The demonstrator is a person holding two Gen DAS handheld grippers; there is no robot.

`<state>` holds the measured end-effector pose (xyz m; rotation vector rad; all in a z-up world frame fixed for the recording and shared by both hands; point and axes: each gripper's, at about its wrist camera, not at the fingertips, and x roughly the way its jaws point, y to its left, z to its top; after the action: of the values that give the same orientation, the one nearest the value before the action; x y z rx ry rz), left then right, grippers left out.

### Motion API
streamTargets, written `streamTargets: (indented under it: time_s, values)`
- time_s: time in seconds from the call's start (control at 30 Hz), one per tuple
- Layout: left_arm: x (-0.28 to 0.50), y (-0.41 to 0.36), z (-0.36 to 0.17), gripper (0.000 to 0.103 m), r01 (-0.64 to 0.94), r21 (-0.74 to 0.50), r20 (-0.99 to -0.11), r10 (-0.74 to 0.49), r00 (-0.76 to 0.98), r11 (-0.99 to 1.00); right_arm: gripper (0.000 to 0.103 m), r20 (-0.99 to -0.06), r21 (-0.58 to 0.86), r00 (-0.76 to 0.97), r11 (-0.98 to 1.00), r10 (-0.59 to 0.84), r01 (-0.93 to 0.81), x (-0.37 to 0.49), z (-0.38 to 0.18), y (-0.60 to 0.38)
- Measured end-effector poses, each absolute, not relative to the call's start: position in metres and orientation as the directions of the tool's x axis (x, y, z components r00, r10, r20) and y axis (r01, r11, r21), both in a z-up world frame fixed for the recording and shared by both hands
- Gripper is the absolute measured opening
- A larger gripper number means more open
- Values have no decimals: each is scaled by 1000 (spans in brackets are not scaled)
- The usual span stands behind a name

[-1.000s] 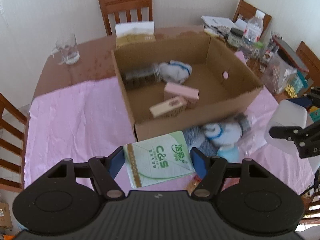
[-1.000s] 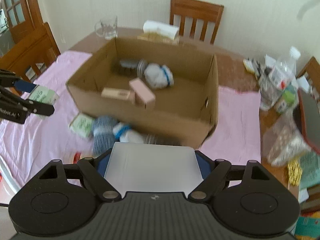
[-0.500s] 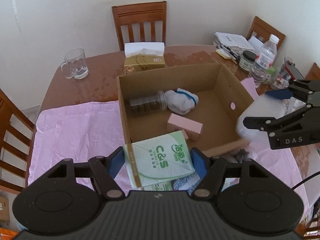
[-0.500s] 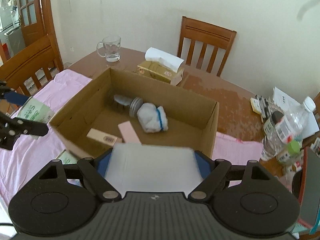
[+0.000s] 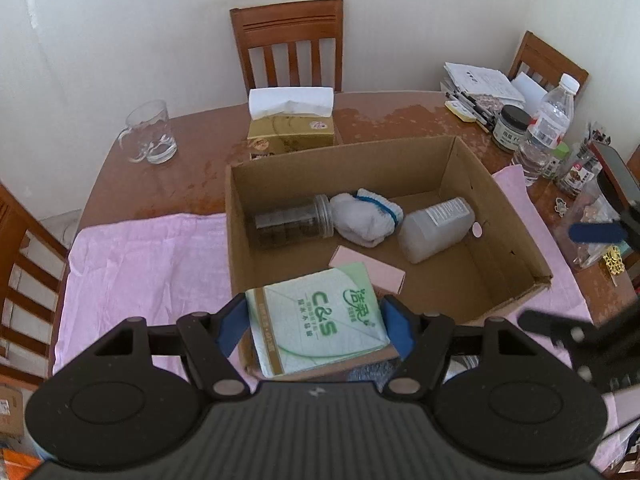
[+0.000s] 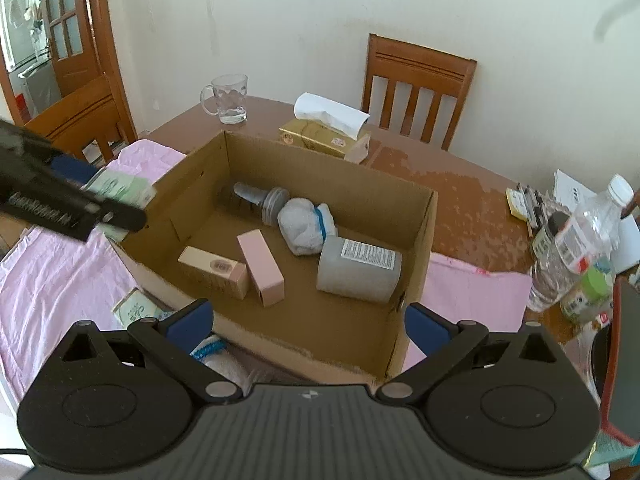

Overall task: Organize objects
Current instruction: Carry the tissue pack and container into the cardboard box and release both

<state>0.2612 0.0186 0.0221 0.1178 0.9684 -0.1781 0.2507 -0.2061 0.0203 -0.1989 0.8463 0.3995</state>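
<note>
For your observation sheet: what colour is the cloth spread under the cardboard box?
Pale pink cloth, clearest in the left wrist view.

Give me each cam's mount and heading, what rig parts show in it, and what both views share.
Left wrist: sits on the left gripper, looks forward and down over the near wall into the cardboard box; own fingers clamp a green tissue pack; the right gripper shows at the right edge.
Right wrist: sits on the right gripper, looks into the box from its near right corner; own fingers open, holding nothing; the left gripper shows at the left.
Shared: box, white plastic bottle, sock bundle, glass mug, tissue box.
</note>
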Motion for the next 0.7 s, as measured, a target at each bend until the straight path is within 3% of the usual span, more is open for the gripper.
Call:
streamTargets:
  time_s: [0.27, 0.33, 0.37, 0.4, 0.7]
  values:
    - [301, 17, 7, 71, 260, 47, -836, -104, 539, 964, 103, -767, 3, 606, 945, 211, -326, 235, 17, -211]
    - [309, 19, 4, 81, 253, 44, -832, -104, 544, 967, 103, -773, 1, 605, 954, 191, -299, 233, 15, -212]
    - [313, 21, 3, 92, 250, 40, -831, -107, 546, 967, 103, -776, 2, 603, 958, 183, -288, 232, 13, -213]
    - [315, 22, 2, 93, 248, 38, -826, -110, 553, 968, 103, -780, 5, 600, 961, 177, -276, 231, 12, -213]
    - [307, 26, -4, 94, 282, 43, -815, -129, 565, 959, 103, -803, 13, 577, 974, 146, -228, 217, -6, -211]
